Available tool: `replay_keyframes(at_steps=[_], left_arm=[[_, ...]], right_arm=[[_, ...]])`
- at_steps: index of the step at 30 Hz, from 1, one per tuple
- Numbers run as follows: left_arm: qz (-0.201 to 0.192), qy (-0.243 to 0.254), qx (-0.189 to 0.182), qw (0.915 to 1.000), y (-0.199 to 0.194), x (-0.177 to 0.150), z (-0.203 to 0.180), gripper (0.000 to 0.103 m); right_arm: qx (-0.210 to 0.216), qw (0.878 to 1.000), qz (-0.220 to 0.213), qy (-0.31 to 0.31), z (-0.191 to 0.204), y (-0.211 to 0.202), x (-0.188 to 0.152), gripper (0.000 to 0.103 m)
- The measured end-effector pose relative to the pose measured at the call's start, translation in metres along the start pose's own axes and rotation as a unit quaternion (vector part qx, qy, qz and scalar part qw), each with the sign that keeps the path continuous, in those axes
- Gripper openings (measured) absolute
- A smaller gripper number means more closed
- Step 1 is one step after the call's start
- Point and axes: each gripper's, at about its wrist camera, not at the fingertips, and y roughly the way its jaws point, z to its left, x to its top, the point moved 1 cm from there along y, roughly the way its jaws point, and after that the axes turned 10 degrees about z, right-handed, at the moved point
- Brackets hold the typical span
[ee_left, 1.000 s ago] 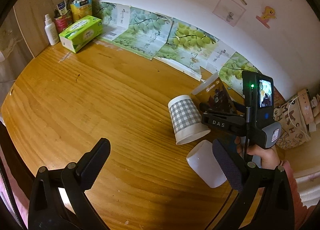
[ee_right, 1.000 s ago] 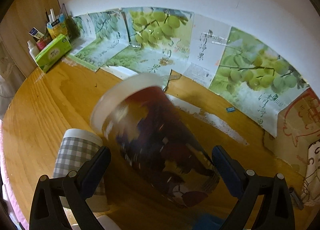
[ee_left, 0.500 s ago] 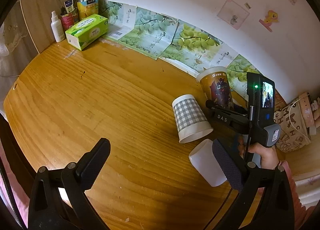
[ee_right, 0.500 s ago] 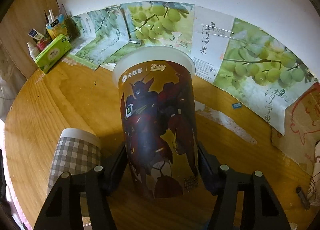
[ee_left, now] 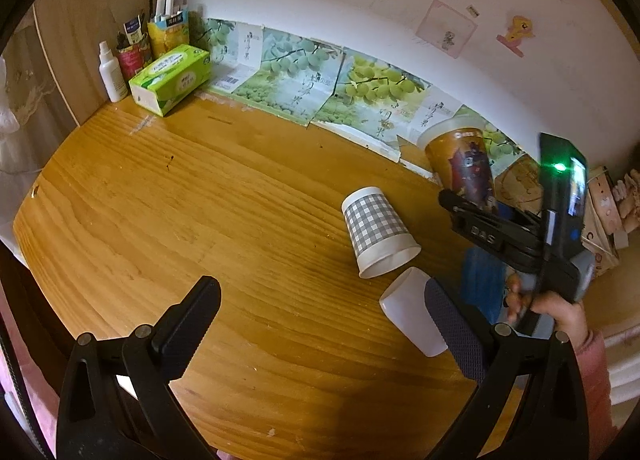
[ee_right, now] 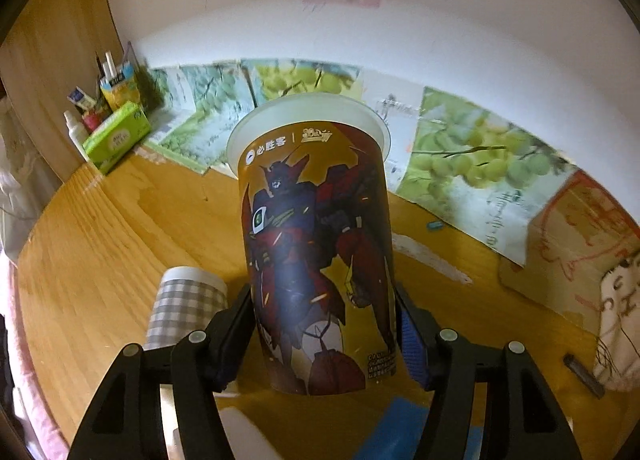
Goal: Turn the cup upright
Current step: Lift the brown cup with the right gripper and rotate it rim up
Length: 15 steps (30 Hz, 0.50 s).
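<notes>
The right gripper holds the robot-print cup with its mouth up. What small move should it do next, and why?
Probably lower it onto the table and open. The right gripper clamps the robot-print cup upright, its base seemingly above the wood; the checked cup remains inverted.

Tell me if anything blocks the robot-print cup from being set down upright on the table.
Nothing visible does. The right gripper holds the robot-print cup rim up, with bare wooden table around it. The checked cup stands inverted to its left, apart from it.
</notes>
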Motion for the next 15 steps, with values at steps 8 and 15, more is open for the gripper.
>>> replay_keyframes(at_steps=[8,15], left_arm=[[-0.023,0.043,-0.014,0.9987,-0.022,-0.003,0.001,0.102],[-0.028,0.095,-0.040,0.9943,-0.036,-0.011,0.008,0.102]], right_arm=[[-0.001,0.999,-0.022,0.036,0.005,-0.042,-0.024,0.065],[-0.017,0.997,-0.037,0.064,0.019,-0.079,-0.058,0.065]])
